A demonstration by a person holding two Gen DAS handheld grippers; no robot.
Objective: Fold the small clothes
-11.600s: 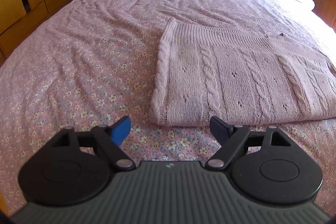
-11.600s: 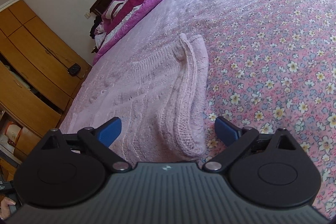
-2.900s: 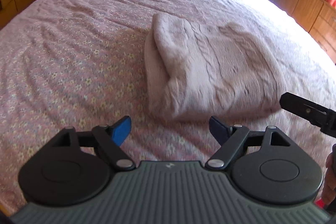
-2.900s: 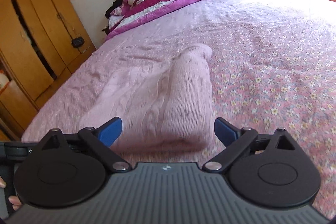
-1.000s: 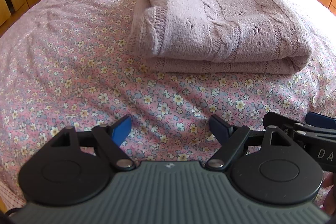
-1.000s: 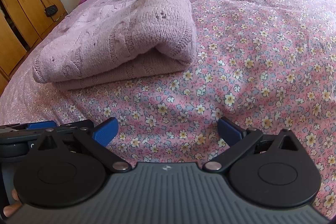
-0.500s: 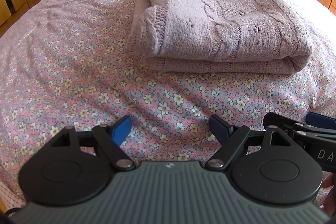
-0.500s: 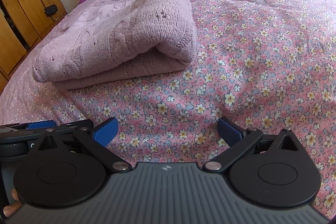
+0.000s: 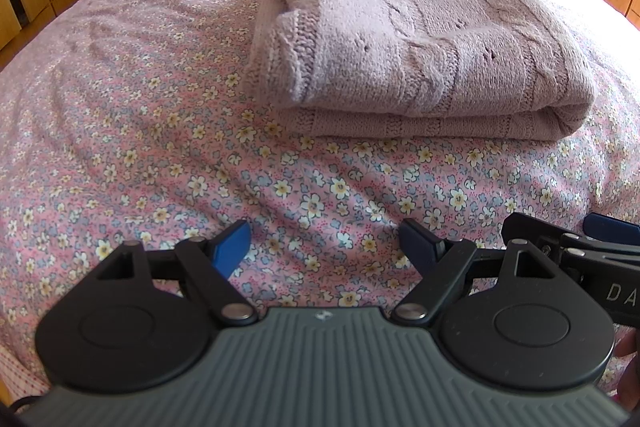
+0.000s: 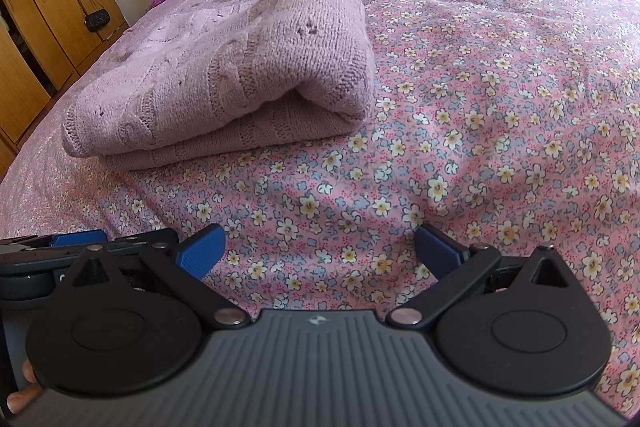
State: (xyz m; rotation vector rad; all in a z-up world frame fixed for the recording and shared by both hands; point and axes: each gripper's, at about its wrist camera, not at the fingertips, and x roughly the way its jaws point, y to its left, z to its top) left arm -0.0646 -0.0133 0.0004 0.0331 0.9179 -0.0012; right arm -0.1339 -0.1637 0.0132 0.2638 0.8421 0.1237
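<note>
Sweater: folded on bed, job apparently done | left gripper: jaws apart, empty, near edge | right gripper: jaws apart, empty, clear of sweater

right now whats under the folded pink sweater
The folded pink knit sweater lies on the floral bedsheet. Anything beneath or between its layers is hidden.

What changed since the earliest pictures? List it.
The sweater went from a flat spread to a thick folded bundle, its fold facing the cameras. Both grippers, left and right, backed off over the bedspread. Unchanged: jaws open and empty.
</note>
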